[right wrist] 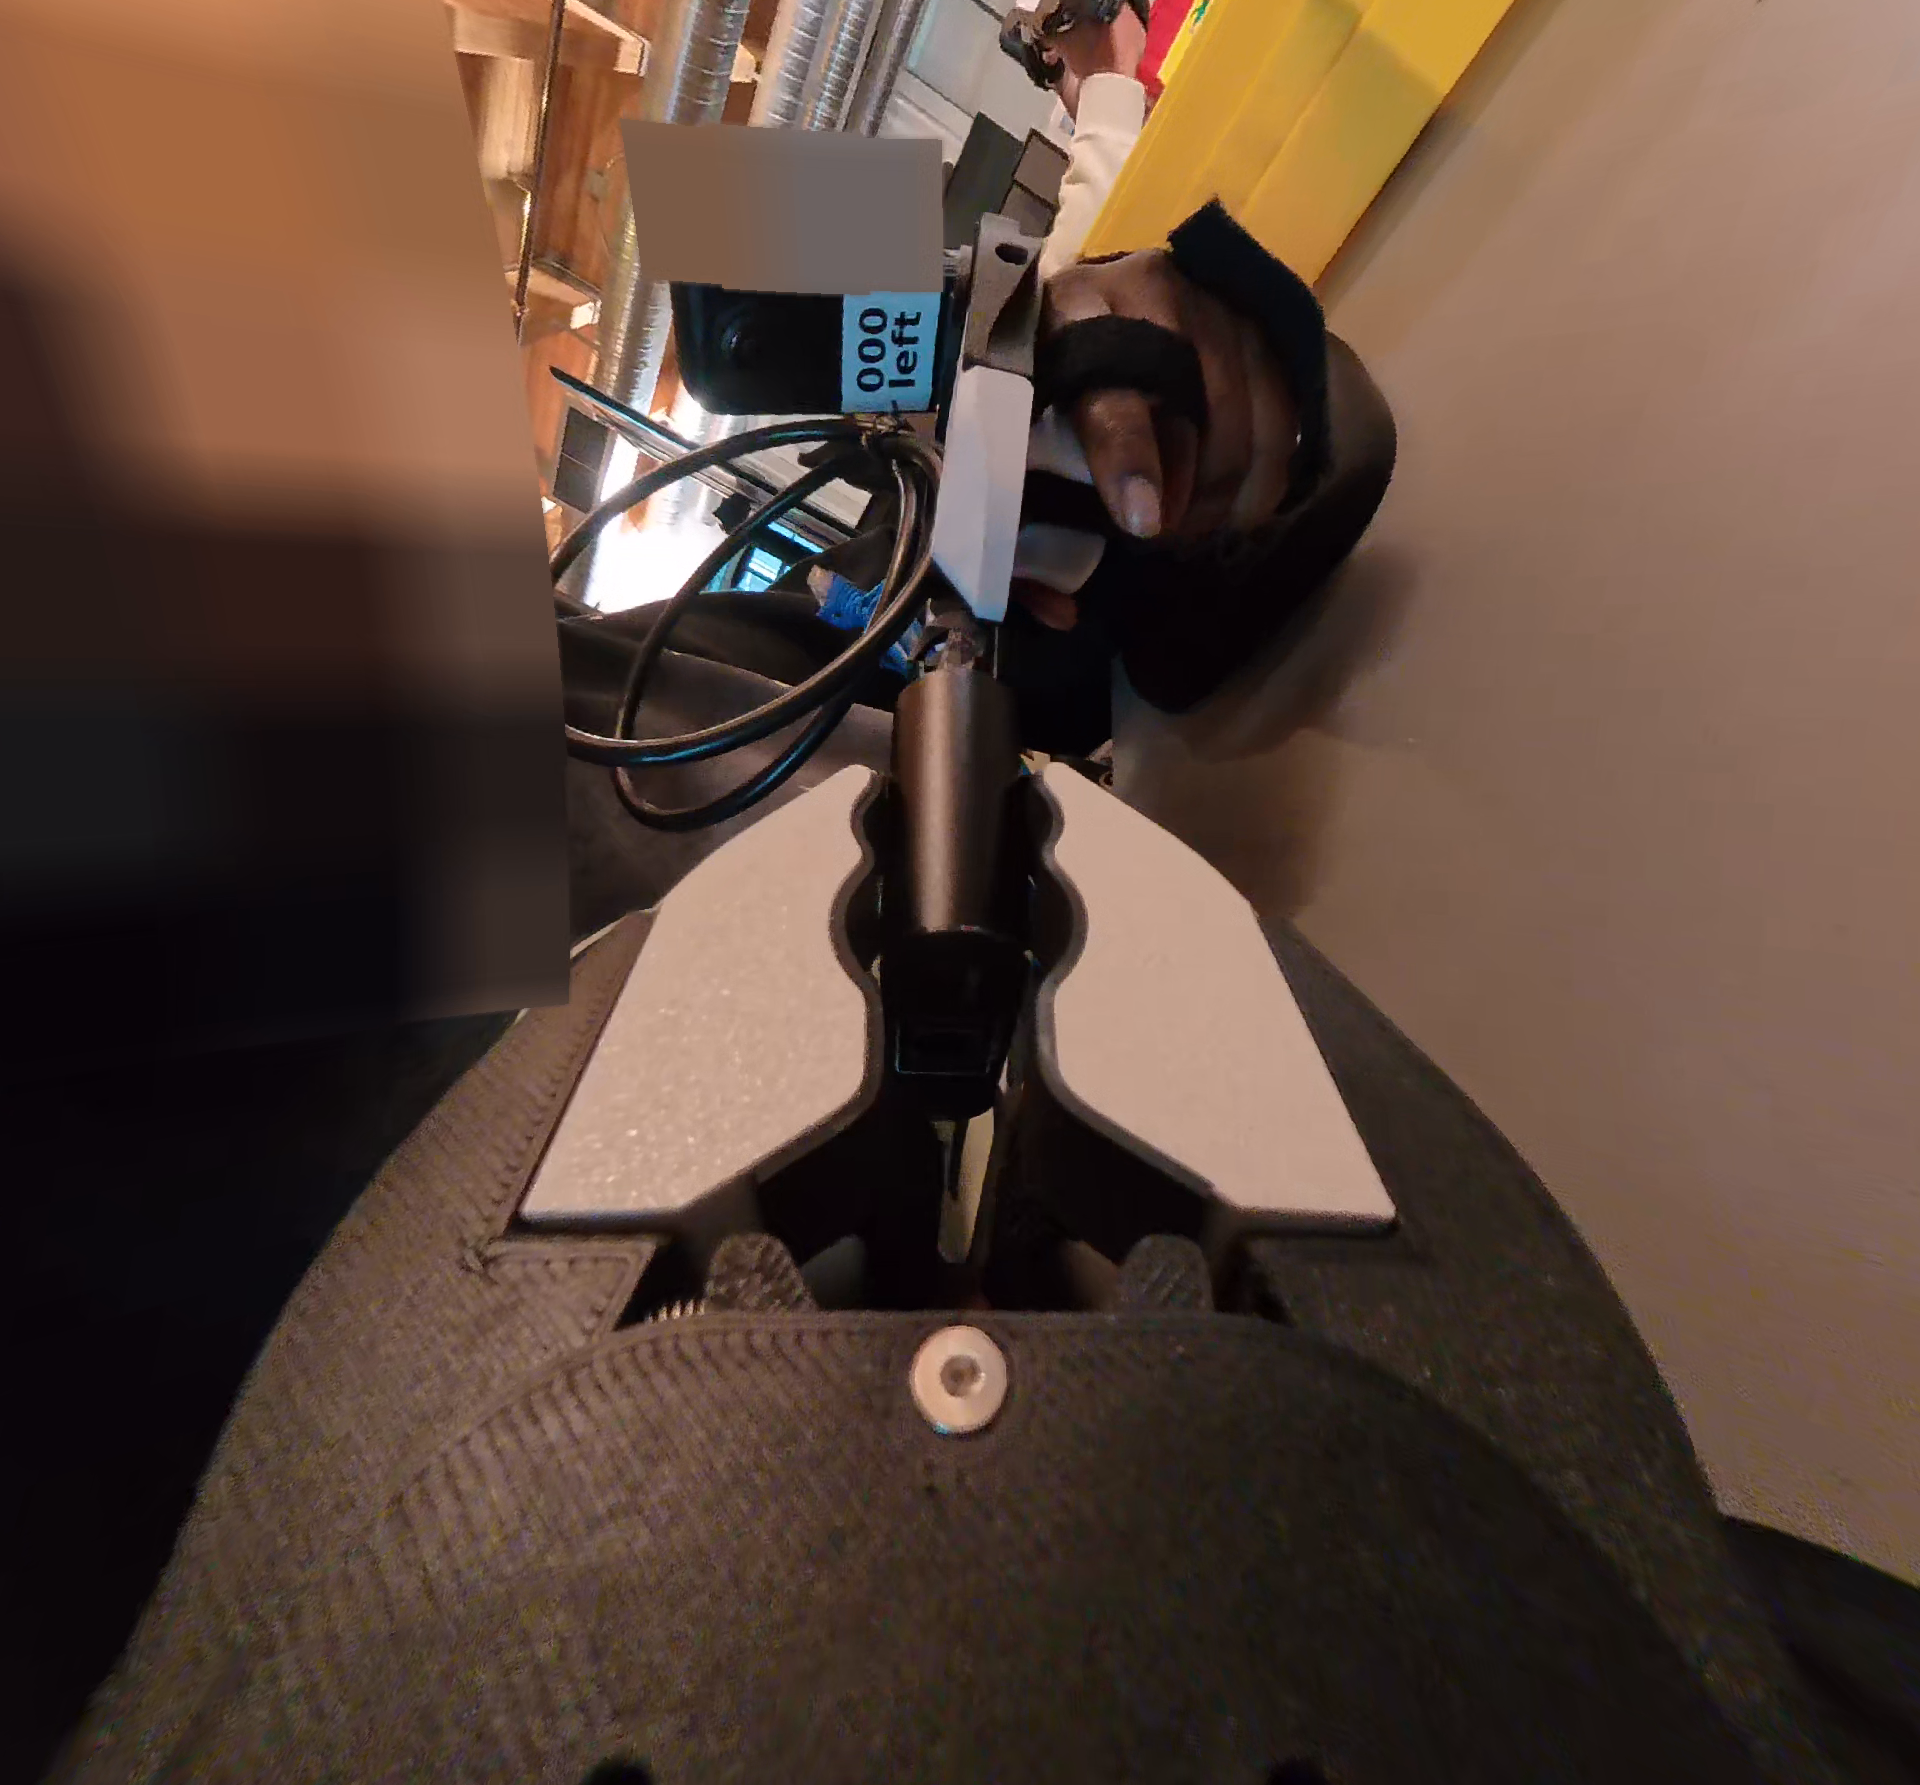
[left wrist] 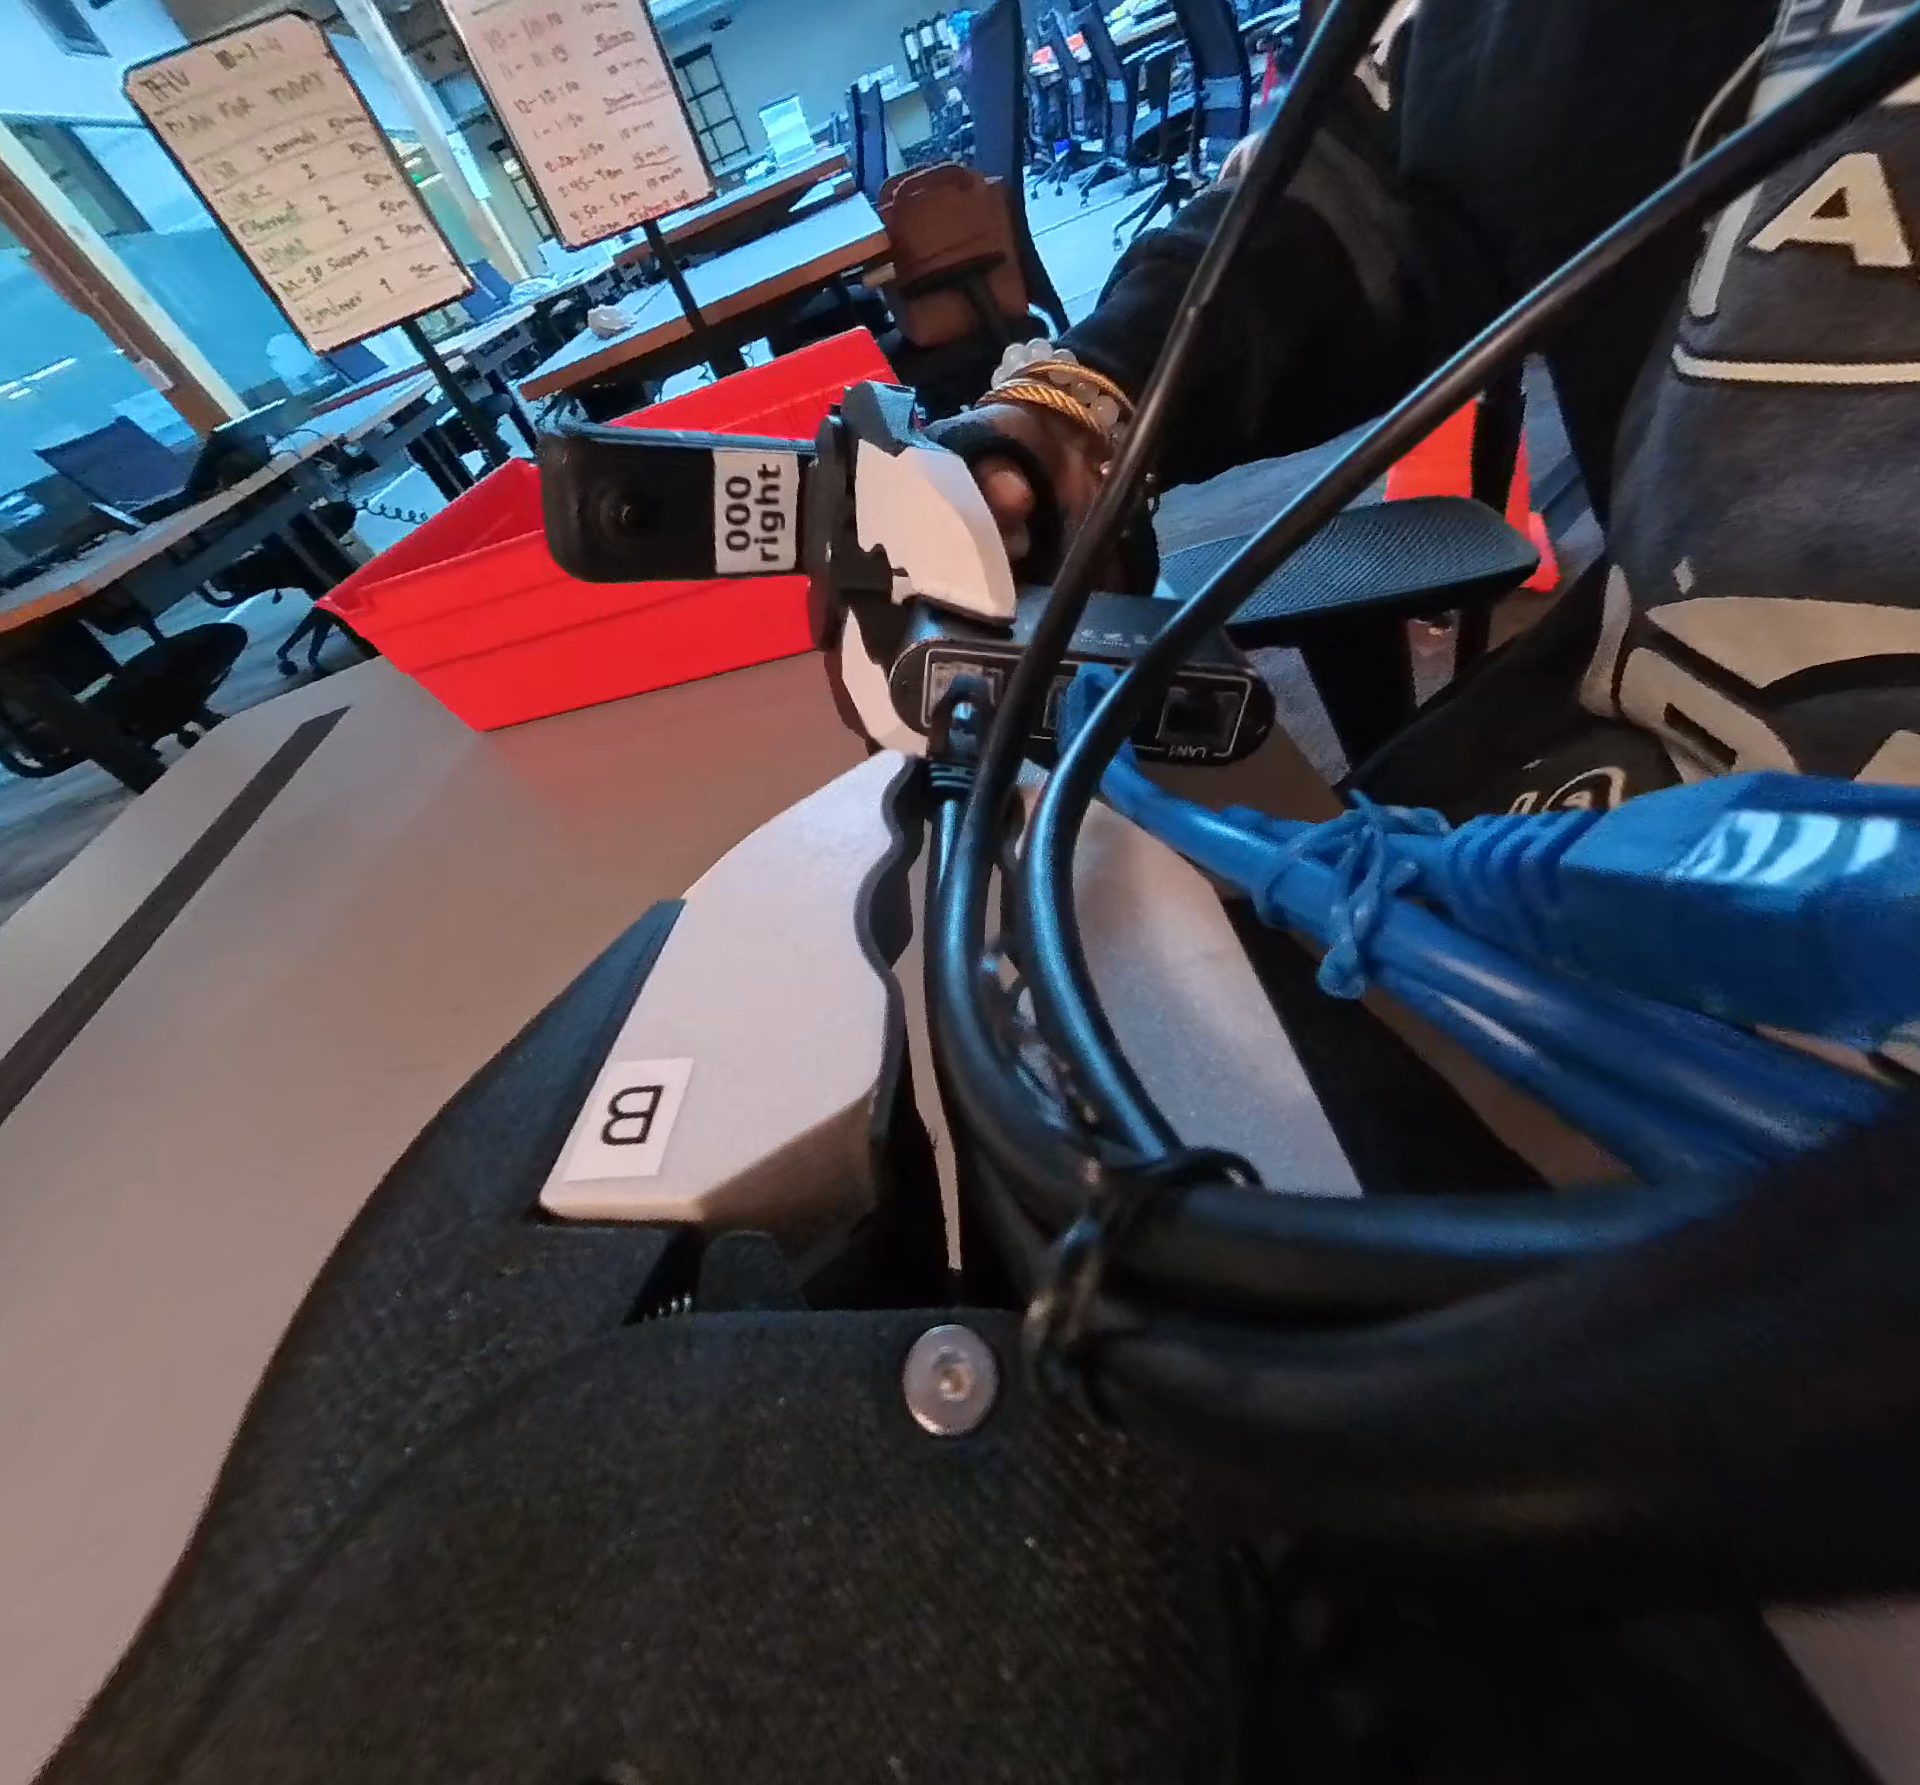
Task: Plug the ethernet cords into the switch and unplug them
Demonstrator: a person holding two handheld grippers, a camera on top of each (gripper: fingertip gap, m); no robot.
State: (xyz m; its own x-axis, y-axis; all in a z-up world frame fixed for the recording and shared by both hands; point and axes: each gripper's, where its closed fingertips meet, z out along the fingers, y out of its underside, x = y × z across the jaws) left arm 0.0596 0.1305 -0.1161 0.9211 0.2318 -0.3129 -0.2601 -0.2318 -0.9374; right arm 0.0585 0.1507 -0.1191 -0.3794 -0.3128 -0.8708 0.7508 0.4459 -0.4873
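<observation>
In the right wrist view my right gripper is shut on the black switch, holding it by one end above the table. The left wrist view shows the switch port side on, with that right gripper clamped on its left end. A black ethernet cord sits in the leftmost port. A blue ethernet cord sits in the middle port. The right port is empty. My left gripper is closed on the black cord just below its plug. Coiled cables hide its right finger.
A red bin stands on the grey table behind the switch. A yellow bin lies beyond my left gripper. Coiled black cable and blue cable hang over my left gripper. A person's torso is close on the right. My two grippers' fingertips are within a few centimetres of each other.
</observation>
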